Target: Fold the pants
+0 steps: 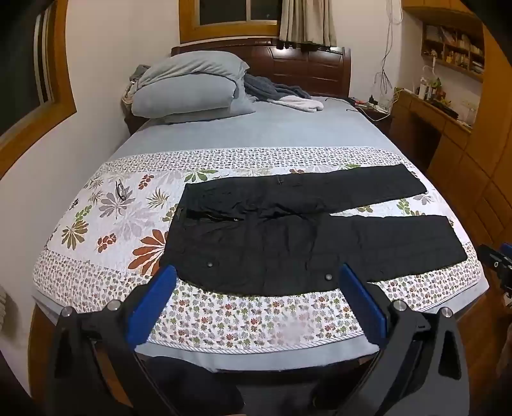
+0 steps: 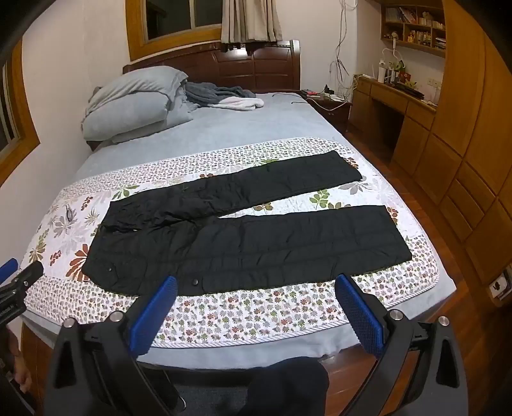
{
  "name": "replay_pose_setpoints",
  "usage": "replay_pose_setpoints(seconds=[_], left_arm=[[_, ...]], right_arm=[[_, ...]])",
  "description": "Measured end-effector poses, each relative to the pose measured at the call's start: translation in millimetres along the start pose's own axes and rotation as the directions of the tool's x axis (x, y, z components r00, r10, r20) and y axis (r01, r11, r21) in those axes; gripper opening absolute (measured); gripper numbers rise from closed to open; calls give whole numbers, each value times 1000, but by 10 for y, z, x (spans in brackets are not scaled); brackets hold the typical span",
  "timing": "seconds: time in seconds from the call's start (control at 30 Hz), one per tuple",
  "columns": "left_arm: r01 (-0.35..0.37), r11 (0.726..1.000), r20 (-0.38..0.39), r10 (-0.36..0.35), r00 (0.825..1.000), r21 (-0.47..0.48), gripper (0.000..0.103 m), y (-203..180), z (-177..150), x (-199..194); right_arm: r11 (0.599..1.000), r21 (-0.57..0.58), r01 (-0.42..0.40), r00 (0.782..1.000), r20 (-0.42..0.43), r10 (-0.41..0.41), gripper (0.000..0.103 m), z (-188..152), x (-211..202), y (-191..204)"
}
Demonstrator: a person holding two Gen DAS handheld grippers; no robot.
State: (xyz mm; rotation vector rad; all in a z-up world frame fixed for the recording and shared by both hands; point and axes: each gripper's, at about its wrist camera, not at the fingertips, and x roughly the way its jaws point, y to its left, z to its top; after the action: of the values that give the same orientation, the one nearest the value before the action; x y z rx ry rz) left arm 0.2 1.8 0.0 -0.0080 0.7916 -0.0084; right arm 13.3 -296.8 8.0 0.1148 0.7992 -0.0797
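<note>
Black pants lie flat on the floral quilt, legs spread apart; your left claw and right claw hover agape, empty.

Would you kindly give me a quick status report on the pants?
Left tool open, right tool open, both empty. Black pants flat on quilt, legs apart, unfolded. Nothing in the way.

A bedroom with white walls. A bed with a dark wooden headboard stands below a wood-framed window (its curtain bunched at one side). Wooden cabinets and a desk line the right wall; the floor is reddish wood.
</note>
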Motion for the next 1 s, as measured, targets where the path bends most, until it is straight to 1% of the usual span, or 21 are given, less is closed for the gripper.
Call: replay_pose_setpoints(seconds=[0.13, 0.17, 0.2, 0.47, 0.5, 1.0], left_arm=[[7, 1000, -6, -7, 1000, -5, 101, 70, 7, 20], [-14, 1000, 4, 14, 1000, 12, 101, -27, -8, 4], [-17, 1000, 5, 17, 1000, 14, 101, -43, 2, -18], [-20, 1000, 9, 20, 1000, 18, 101, -57, 6, 10], [-22, 1000, 9, 22, 1000, 19, 101, -62, 8, 13], [-29, 999, 11, 29, 1000, 25, 101, -22, 22, -29]], right_arm=[[1000, -7, 4, 1000, -1, -4, 100, 0, -4, -2], [1000, -10, 9, 1000, -1, -9, 100, 1, -3, 2], [1000, -10, 13, 1000, 2, -13, 100, 0, -8, 1], [1000, -9, 25, 1000, -1, -25, 100, 55, 15, 19], [1000, -13, 25, 1000, 4, -25, 100, 8, 7, 15], [999, -15, 29, 1000, 13, -28, 100, 25, -31, -11]])
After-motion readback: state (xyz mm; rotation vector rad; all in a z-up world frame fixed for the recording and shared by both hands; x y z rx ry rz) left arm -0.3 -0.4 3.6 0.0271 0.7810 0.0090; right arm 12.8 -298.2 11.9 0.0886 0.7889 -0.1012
